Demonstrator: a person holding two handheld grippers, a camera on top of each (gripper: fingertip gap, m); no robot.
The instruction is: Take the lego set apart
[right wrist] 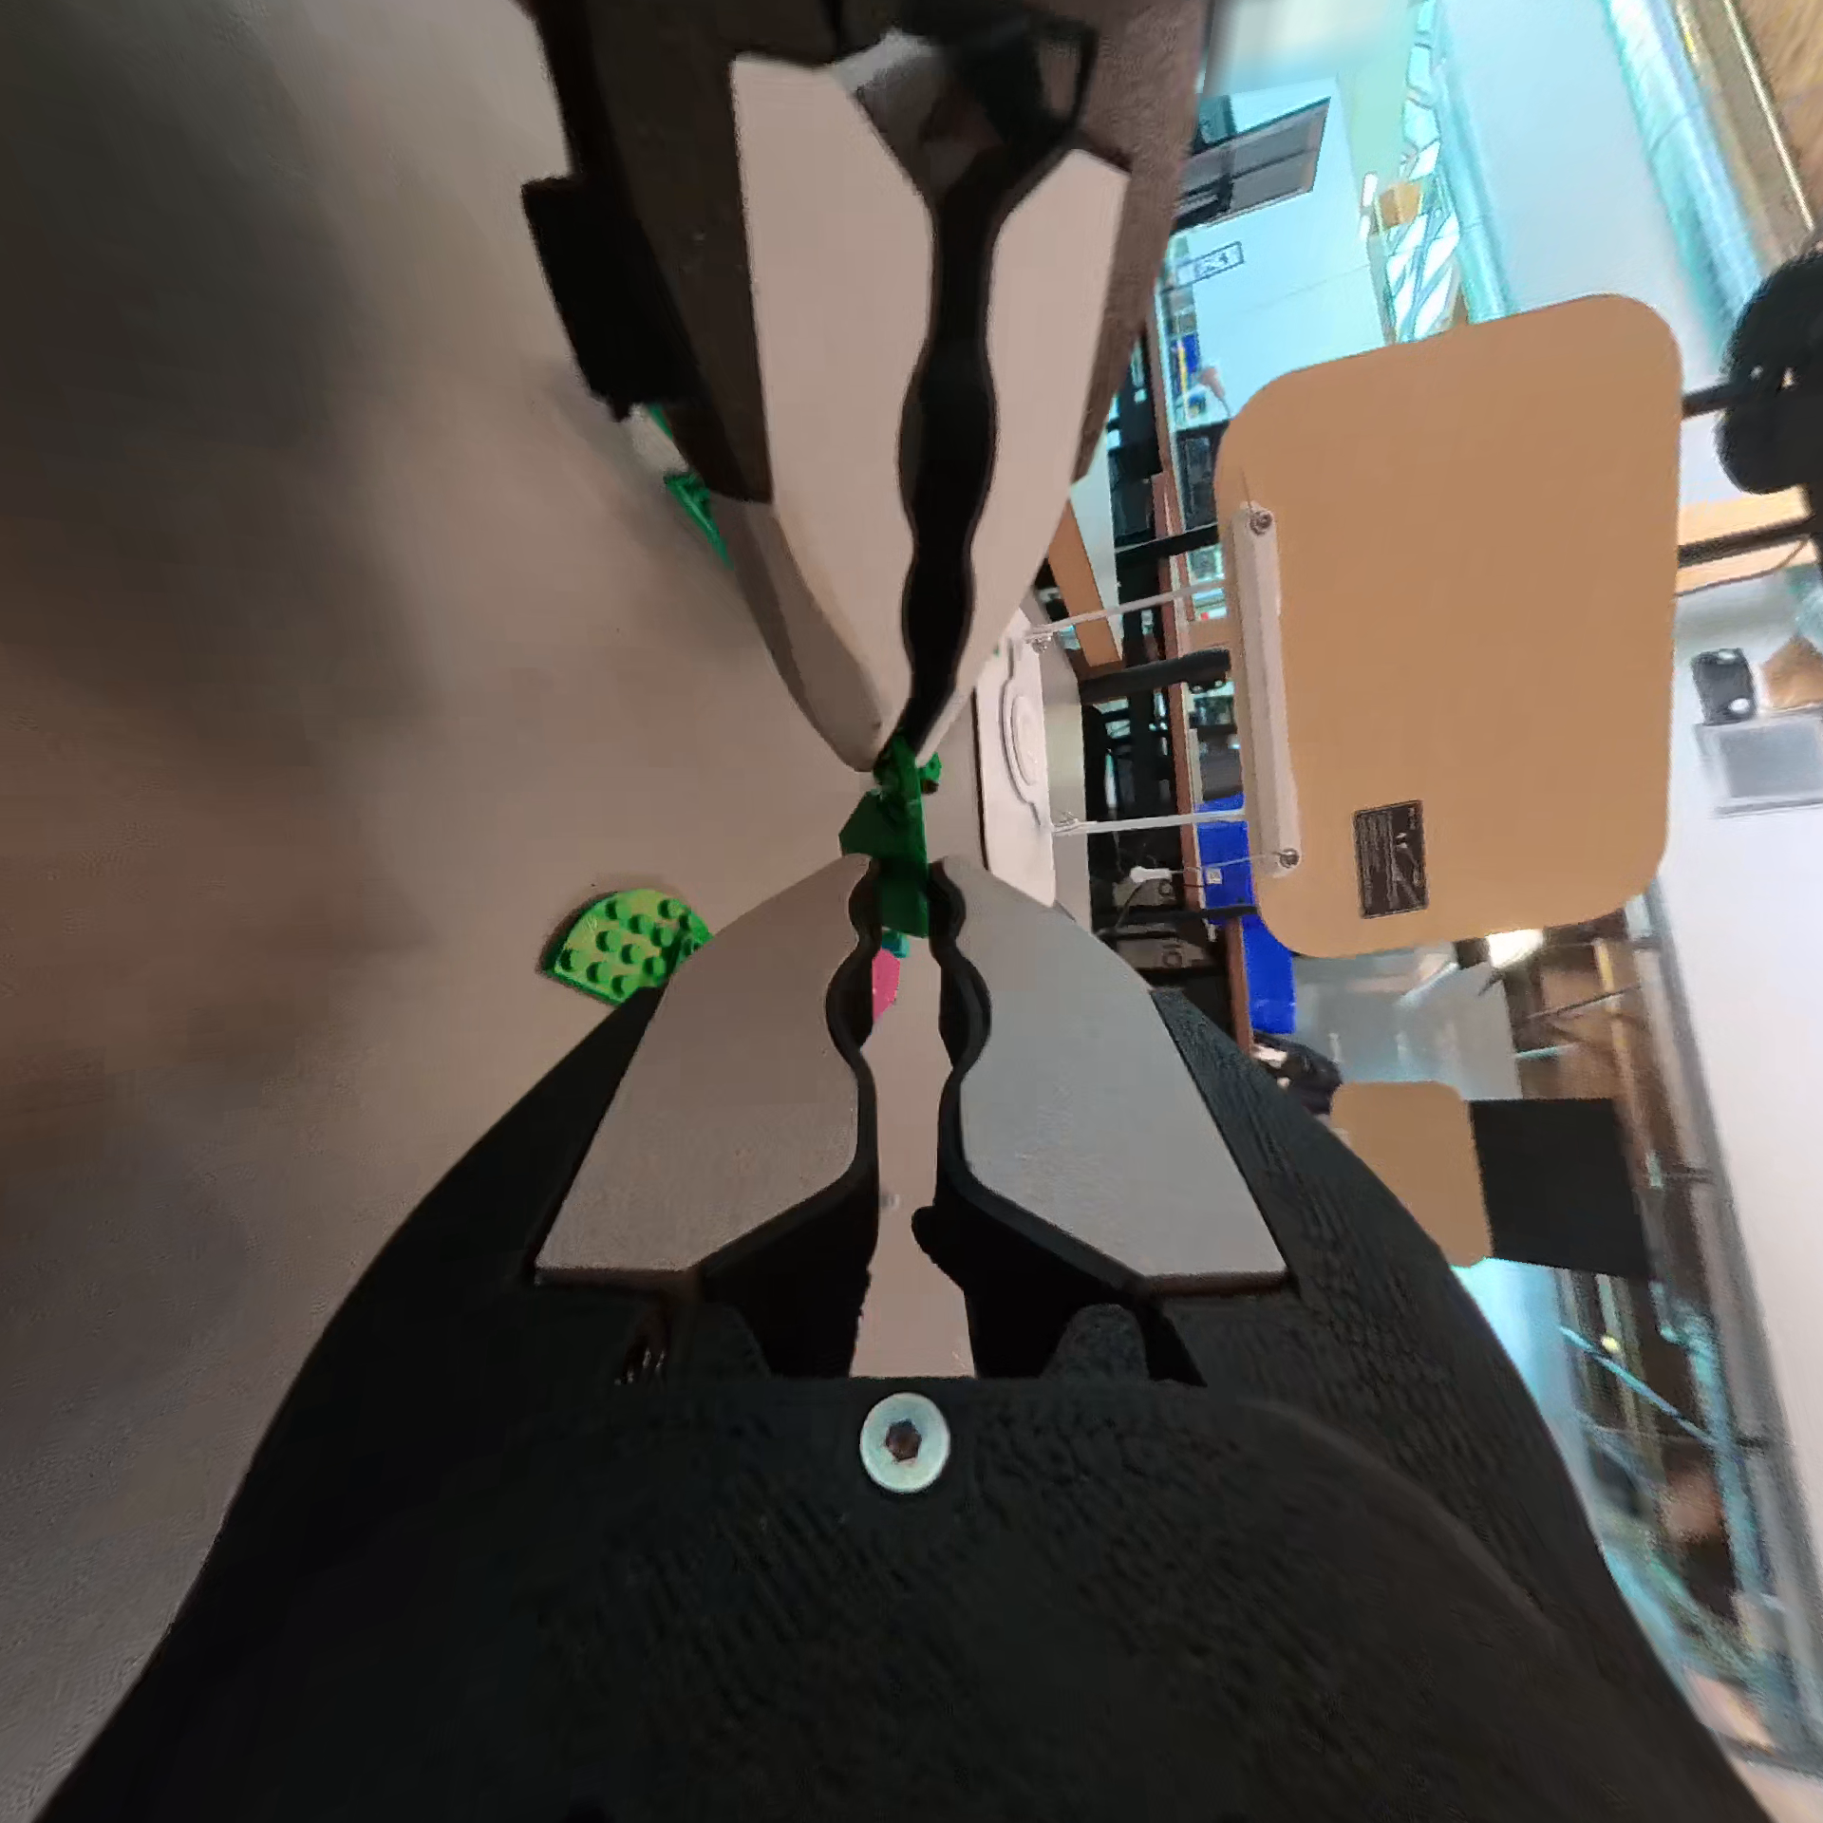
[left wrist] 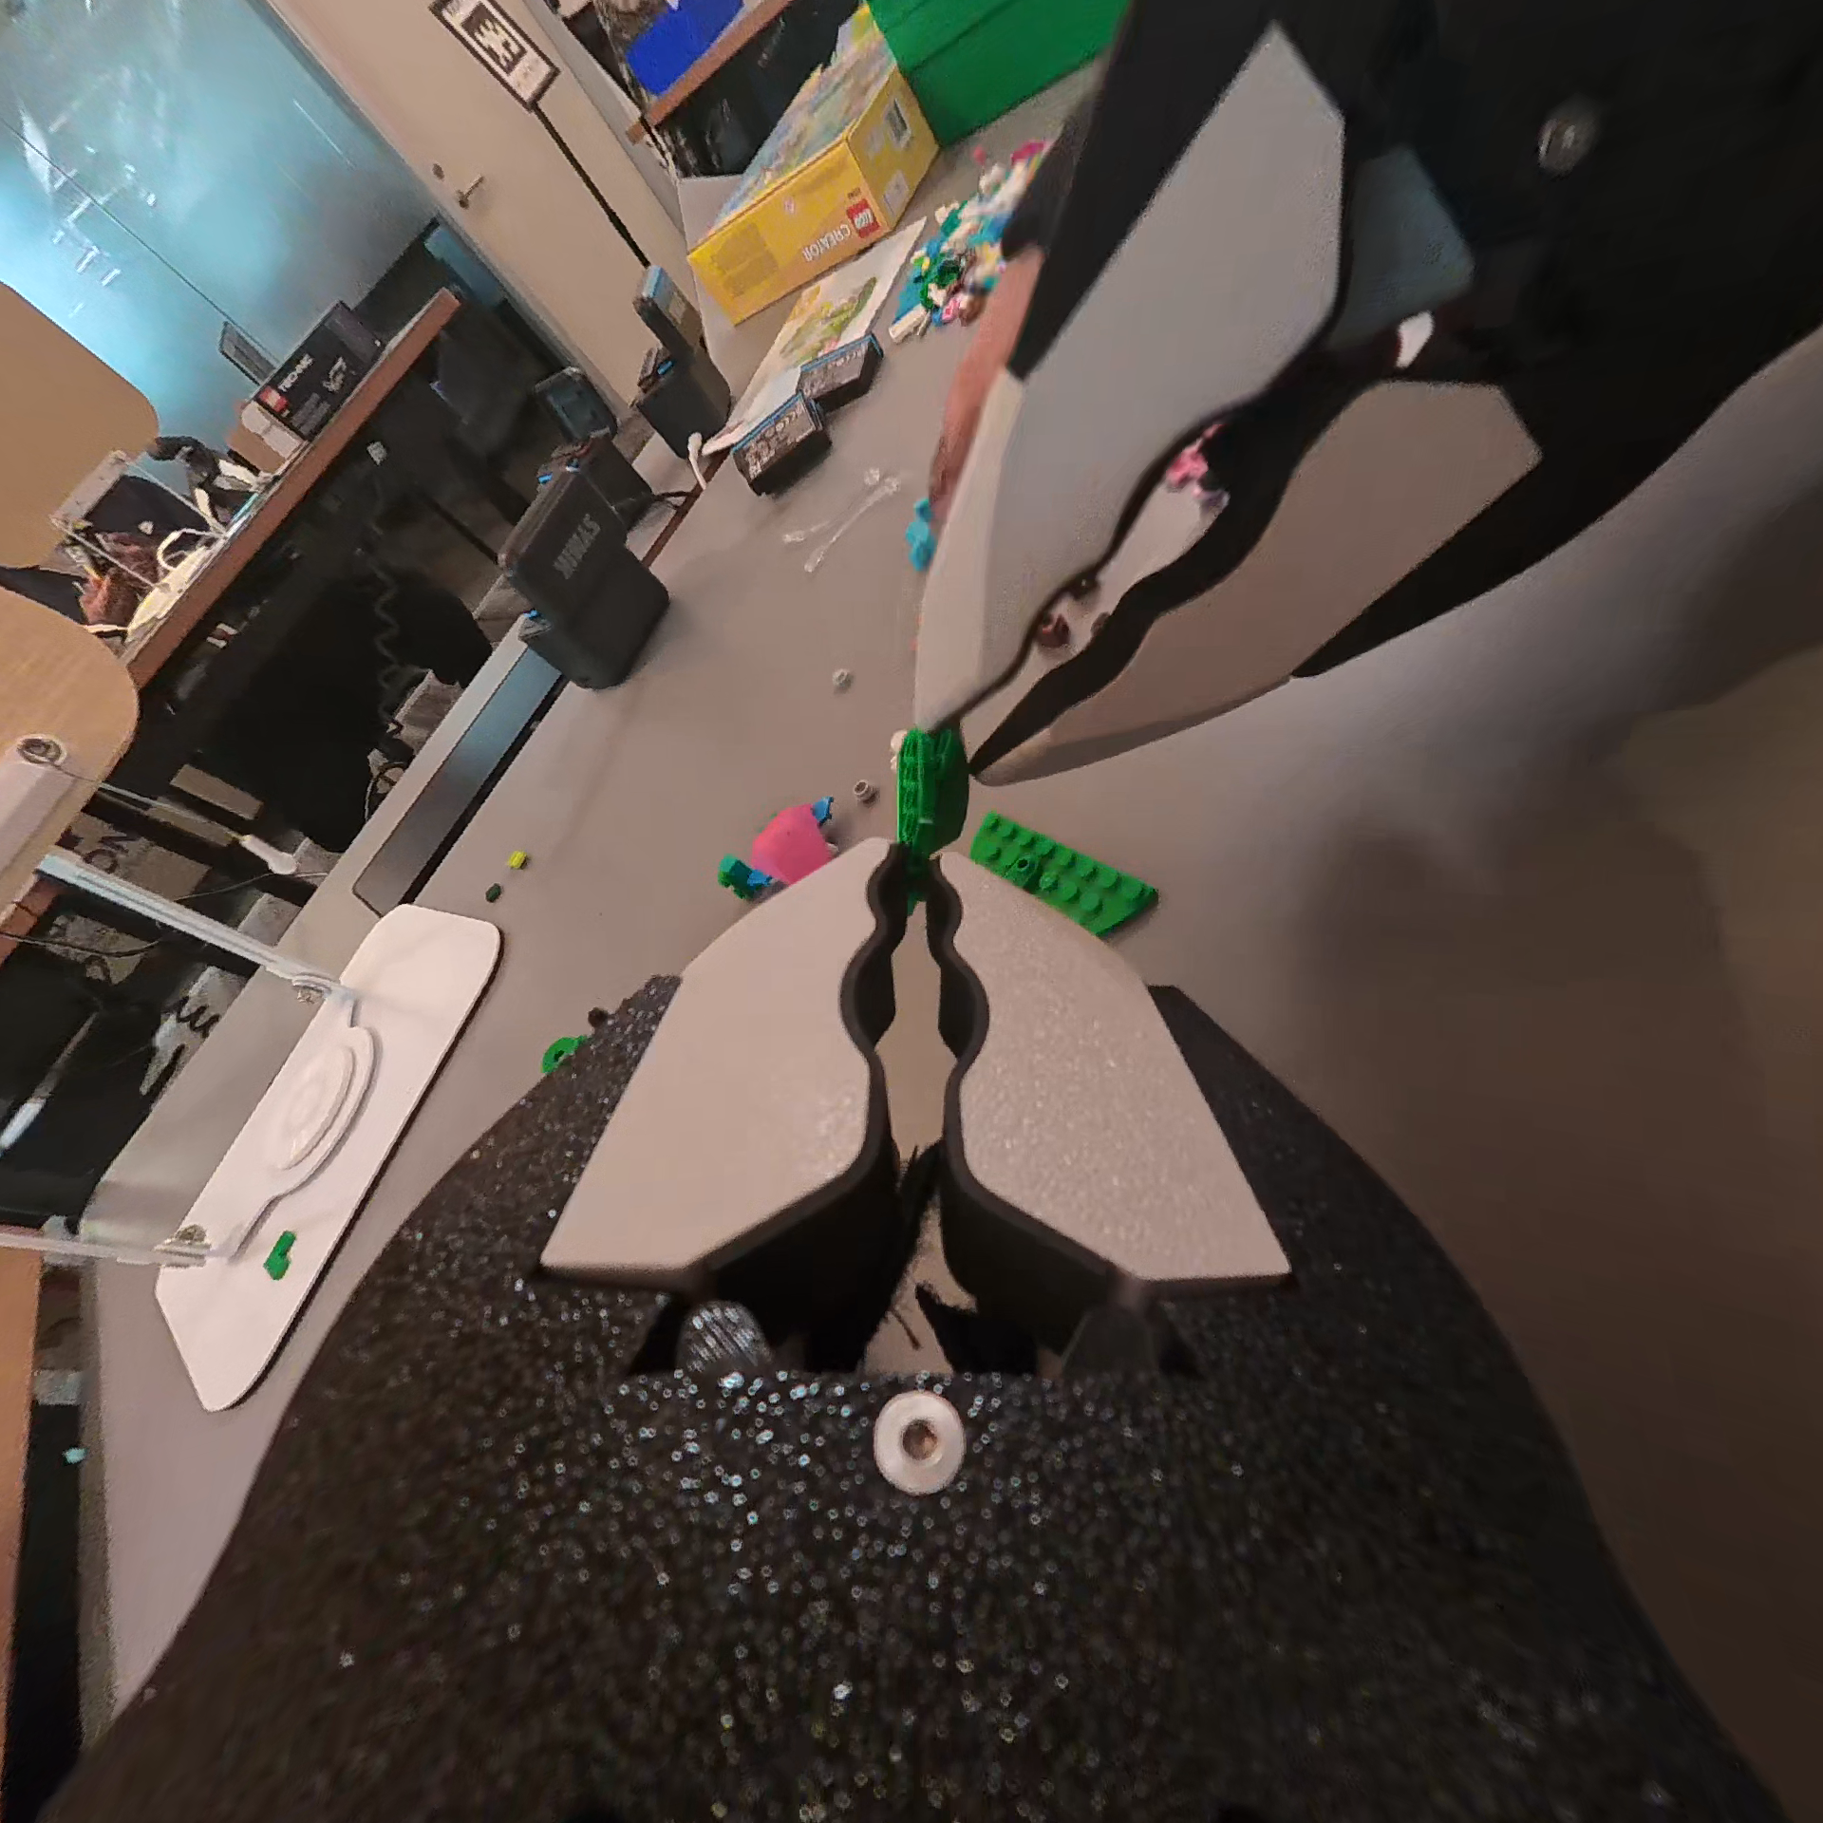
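Here we pinch the small stack of green studded lego plates (left wrist: 925, 789) above the grey bench, left gripper (left wrist: 912, 868) and right gripper (right wrist: 900, 873) each clamped on one end; peel gently, no twisting.

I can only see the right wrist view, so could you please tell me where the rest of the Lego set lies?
Observer: A pile of loose coloured pieces lies at the far end of the table, beside a yellow Lego box.
Operator: Thank you. Is anything small lying loose near the left claw?
Observer: Yes. A tiny grey round piece sits on the table just left of the green plates, on which the left claw is shut.
Operator: And is the white mat bare?
Observer: No, one small green piece lies near a corner of the white mat.
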